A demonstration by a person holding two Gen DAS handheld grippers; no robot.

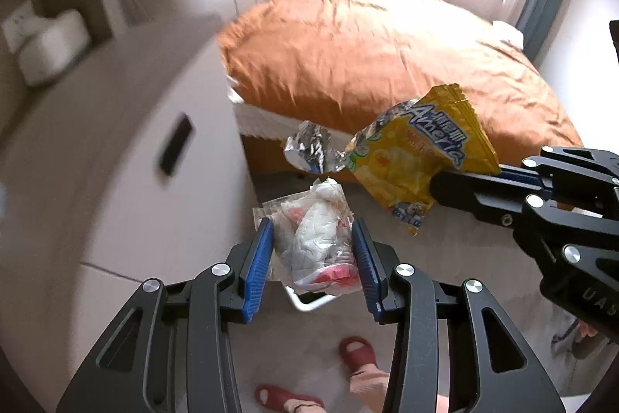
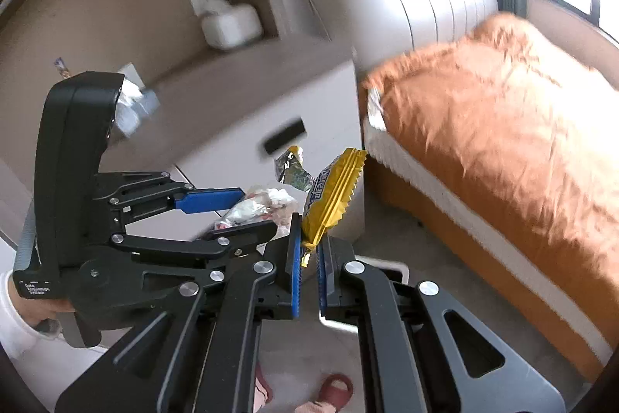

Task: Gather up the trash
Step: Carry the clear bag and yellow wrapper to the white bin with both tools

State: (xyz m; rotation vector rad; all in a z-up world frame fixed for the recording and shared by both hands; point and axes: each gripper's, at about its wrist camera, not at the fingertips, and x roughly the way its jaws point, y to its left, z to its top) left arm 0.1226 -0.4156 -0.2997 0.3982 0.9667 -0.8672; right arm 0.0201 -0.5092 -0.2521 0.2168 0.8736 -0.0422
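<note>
1. The left hand-held gripper [image 1: 314, 250] clamps a crumpled plastic wad [image 1: 317, 242]; bulky and springy, it could squirm loose.
2. The right hand-held gripper [image 2: 308, 258] pinches a yellow snack wrapper [image 2: 332, 196] by one corner above the floor [image 2: 406, 250]; the slick foil may slip free.

The left gripper [image 1: 314, 250] is made of black plastic arms with round silver screws at the joints, and each finger ends in a bright blue ridged pad [image 1: 258, 268]. The right gripper [image 2: 307, 271] looks just the same, with black arms, silver screws and blue pads, and small pale letters are printed on the black side of it. Below the left gripper are two dark red slippers with holes [image 1: 358, 353] on the person's feet, and behind its tall black handle [image 2: 75, 157] is a white sleeve [image 2: 11, 328].
</note>
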